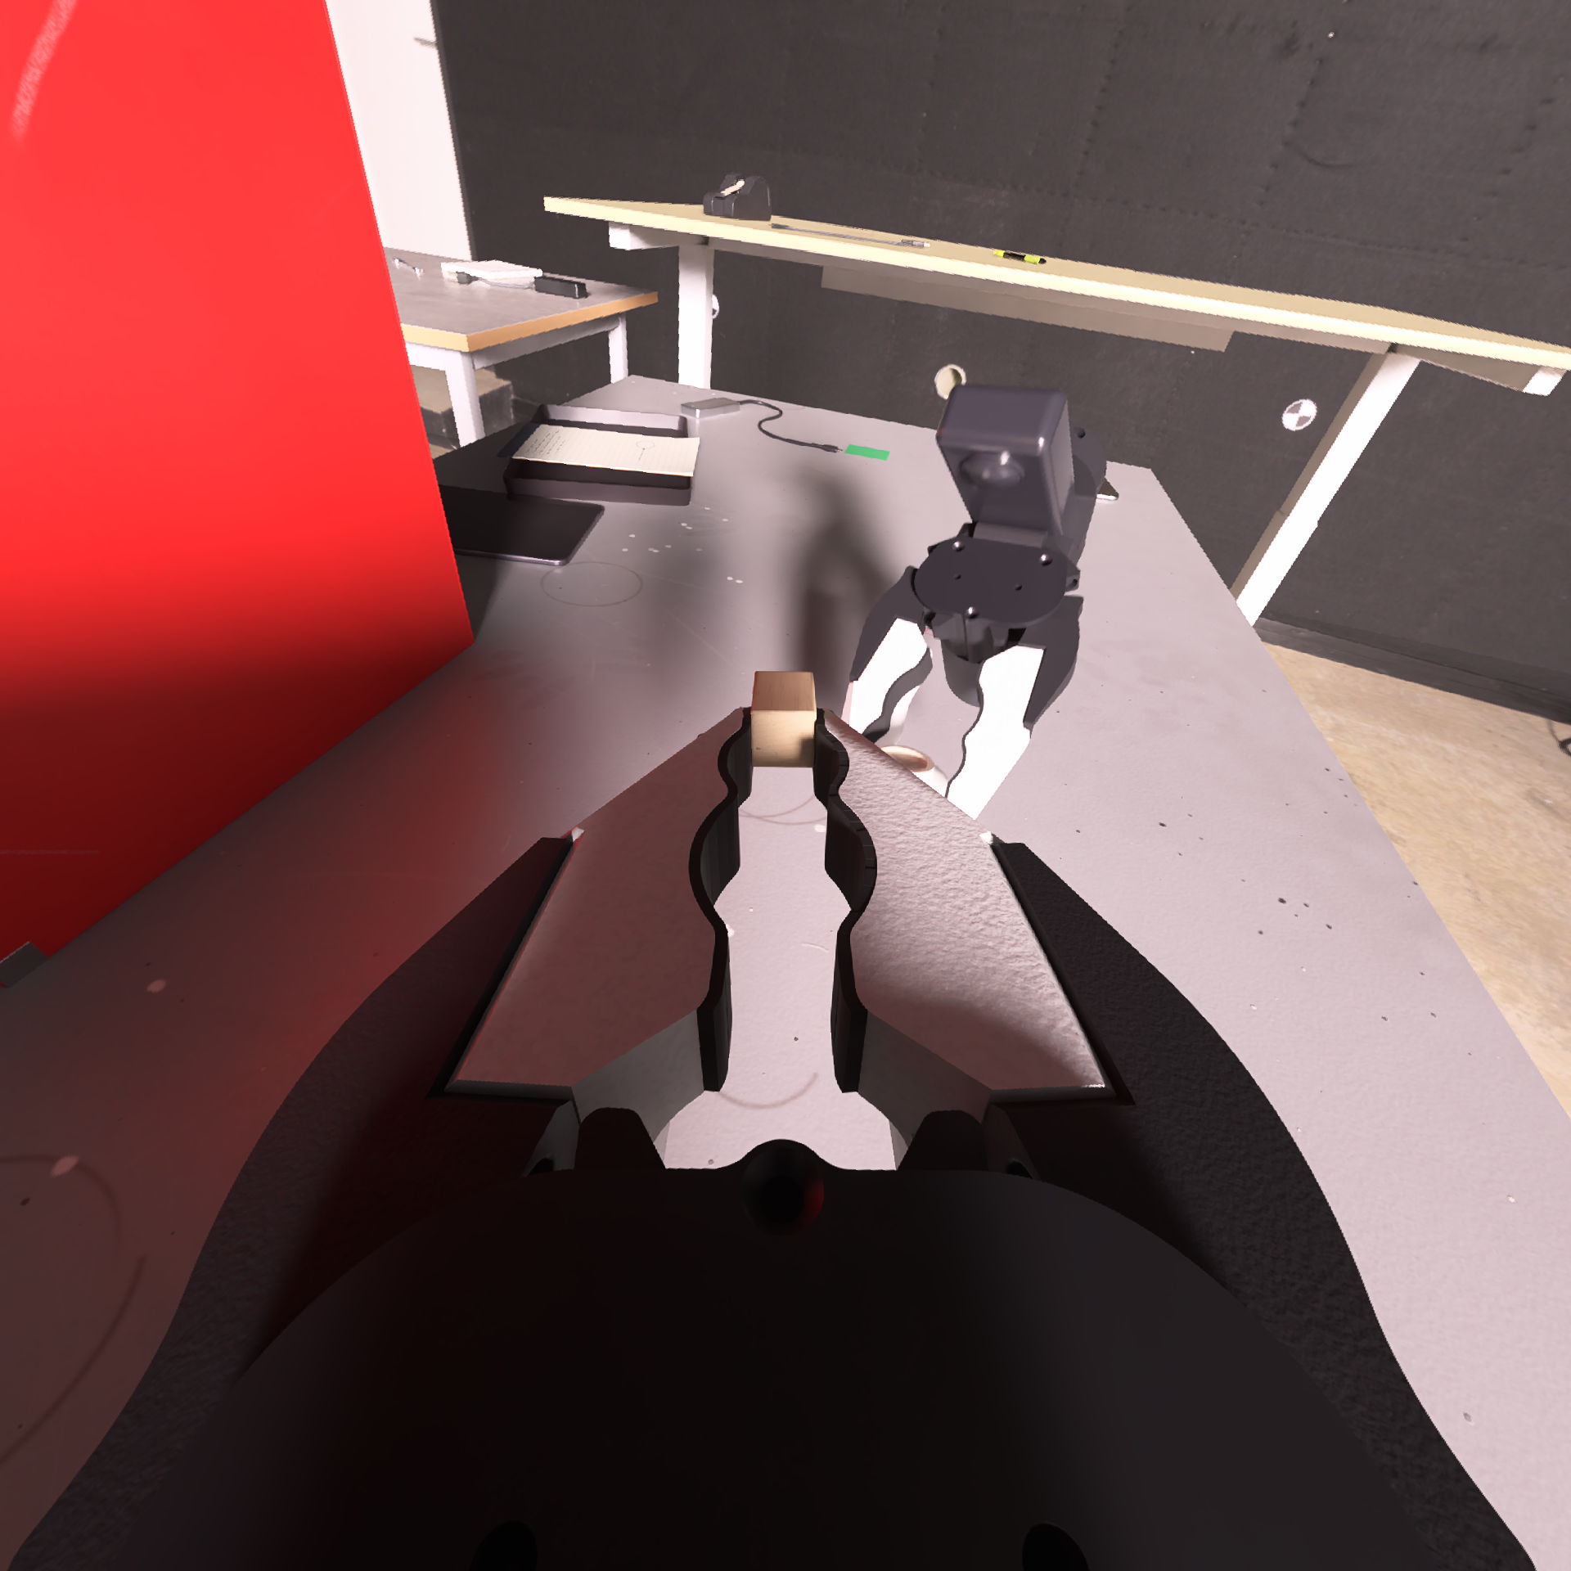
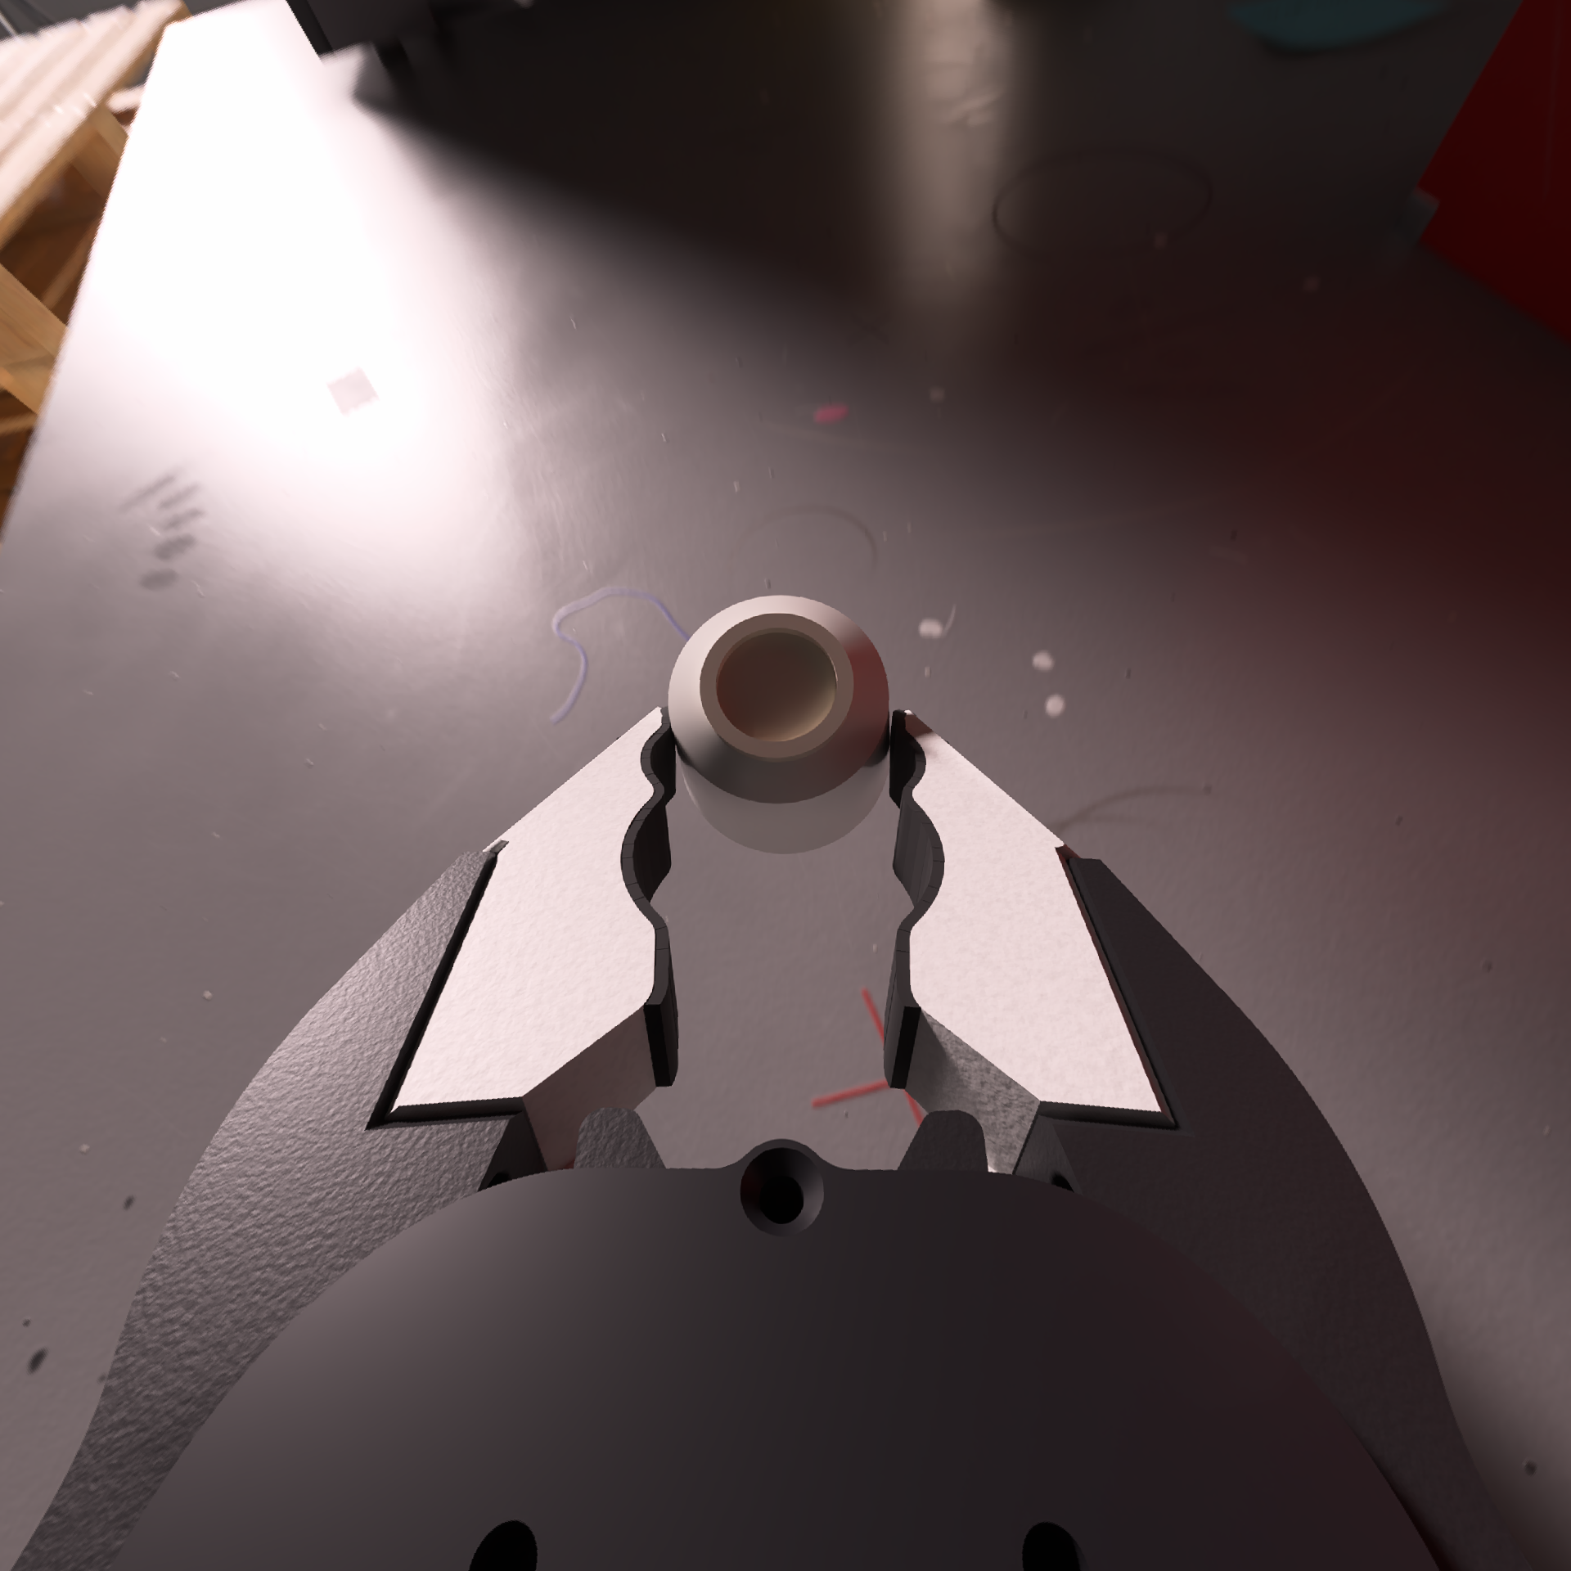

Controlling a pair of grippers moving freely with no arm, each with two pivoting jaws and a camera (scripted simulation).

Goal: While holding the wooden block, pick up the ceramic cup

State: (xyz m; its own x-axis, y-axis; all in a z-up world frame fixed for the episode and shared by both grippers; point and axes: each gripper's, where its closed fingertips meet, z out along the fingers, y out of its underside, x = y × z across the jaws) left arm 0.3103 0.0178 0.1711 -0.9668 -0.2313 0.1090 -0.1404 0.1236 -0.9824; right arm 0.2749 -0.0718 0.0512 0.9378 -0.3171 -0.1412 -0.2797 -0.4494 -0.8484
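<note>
The left gripper (image 1: 783,738) pinches the wooden block (image 1: 783,718) at its fingertips above the grey desk (image 1: 1275,978). Beyond, the right gripper (image 2: 778,740) clasps the ceramic cup (image 2: 778,699) mid-desk, edges well apart; a red panel (image 1: 195,425) stands left.

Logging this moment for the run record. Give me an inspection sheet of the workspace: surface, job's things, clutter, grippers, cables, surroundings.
Surface: grey table, scuffed with specks and faint ring marks.
Job's things: wooden block pinched at the left fingertips; ceramic cup upright, mouth open, between the right fingertips.
Clutter: notepad on a dark tray, green tag, at the far end.
Grippers: left gripper shut on the block; right gripper fingertips at the cup's sides, firm grip not certain.
Cables: black cable from a small grey box.
Surroundings: red panel, two further desks, dark wall.
</note>
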